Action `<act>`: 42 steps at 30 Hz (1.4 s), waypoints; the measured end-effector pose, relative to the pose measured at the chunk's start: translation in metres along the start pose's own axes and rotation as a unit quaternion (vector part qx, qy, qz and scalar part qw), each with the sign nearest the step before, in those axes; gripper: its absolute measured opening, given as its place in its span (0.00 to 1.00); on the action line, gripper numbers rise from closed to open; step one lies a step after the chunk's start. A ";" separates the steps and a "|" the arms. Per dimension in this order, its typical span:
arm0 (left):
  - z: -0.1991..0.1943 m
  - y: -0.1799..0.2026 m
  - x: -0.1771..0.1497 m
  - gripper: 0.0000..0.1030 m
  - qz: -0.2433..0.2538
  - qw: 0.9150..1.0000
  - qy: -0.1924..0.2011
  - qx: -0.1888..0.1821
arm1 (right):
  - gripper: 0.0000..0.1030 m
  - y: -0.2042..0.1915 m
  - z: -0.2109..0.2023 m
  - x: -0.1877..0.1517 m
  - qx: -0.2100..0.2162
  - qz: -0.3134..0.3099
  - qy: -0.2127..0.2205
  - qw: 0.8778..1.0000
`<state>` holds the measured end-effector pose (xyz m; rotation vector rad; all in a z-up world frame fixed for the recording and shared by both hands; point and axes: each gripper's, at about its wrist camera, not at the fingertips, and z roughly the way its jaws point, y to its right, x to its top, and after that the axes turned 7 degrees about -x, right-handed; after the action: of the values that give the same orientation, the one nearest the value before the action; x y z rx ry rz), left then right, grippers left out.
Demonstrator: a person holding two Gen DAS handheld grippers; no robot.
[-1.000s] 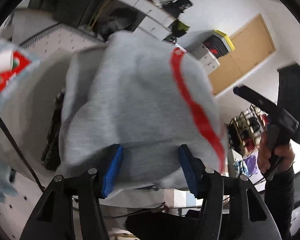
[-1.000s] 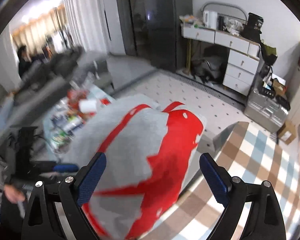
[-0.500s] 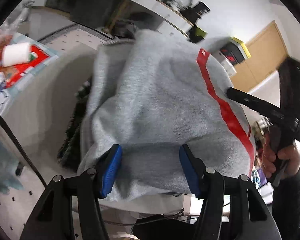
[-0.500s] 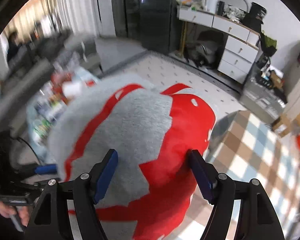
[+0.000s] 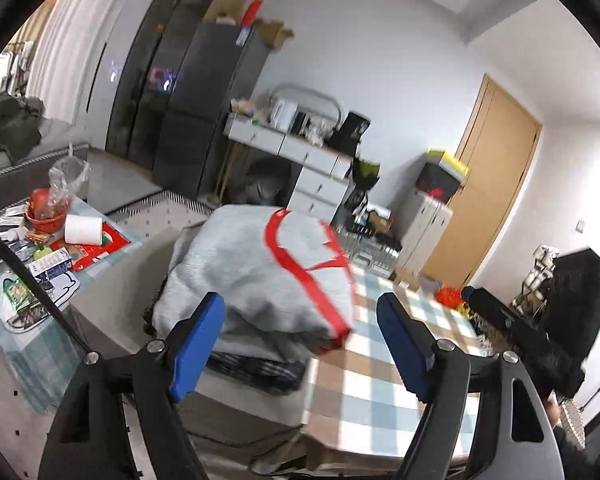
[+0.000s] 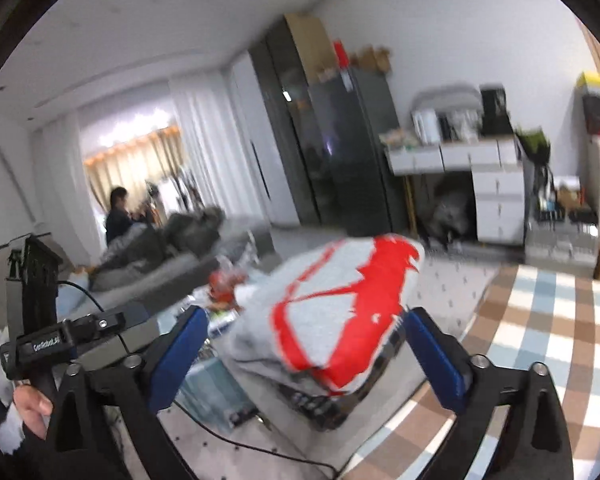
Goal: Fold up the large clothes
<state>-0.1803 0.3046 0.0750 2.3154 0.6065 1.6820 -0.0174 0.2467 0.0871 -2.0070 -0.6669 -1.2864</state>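
Observation:
A folded grey garment with red print (image 5: pixel 268 276) lies on top of a dark folded piece at the corner of the checked table (image 5: pixel 384 380). It also shows in the right wrist view (image 6: pixel 332 312). My left gripper (image 5: pixel 300 340) is open and empty, drawn back just short of the garment. My right gripper (image 6: pixel 304 356) is open and empty, also short of the garment. The right gripper shows at the right of the left wrist view (image 5: pixel 512 320). The left gripper shows at the left of the right wrist view (image 6: pixel 64 340).
A low table (image 5: pixel 4 296) with a paper roll (image 5: pixel 83 229), a red bowl and packets stands to the left. A grey sofa (image 6: pixel 156 264), a dark fridge (image 5: pixel 204 108), white drawers (image 5: pixel 312 164) and a wooden door (image 5: pixel 488 184) are behind.
Both grippers have let go of the grey garment, opened wide and pulled back. The garment now rests on the pile at the table corner.

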 end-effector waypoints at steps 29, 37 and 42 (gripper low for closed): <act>-0.042 0.032 -0.072 0.99 0.101 0.982 0.099 0.127 | 1.00 -0.076 -0.112 -0.100 -0.095 -0.058 0.116 0.987; -0.042 0.035 -0.078 0.99 0.103 0.981 0.094 0.136 | 1.00 -0.073 -0.114 -0.104 -0.096 -0.046 0.114 0.988; -0.039 0.035 -0.082 0.99 0.097 0.983 0.087 0.132 | 1.00 -0.073 -0.114 -0.104 -0.093 -0.047 0.112 0.988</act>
<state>-0.2320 0.2344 0.0318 2.4951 0.6952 2.0196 -0.1765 0.2021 0.0441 -1.9547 -0.5570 -1.6537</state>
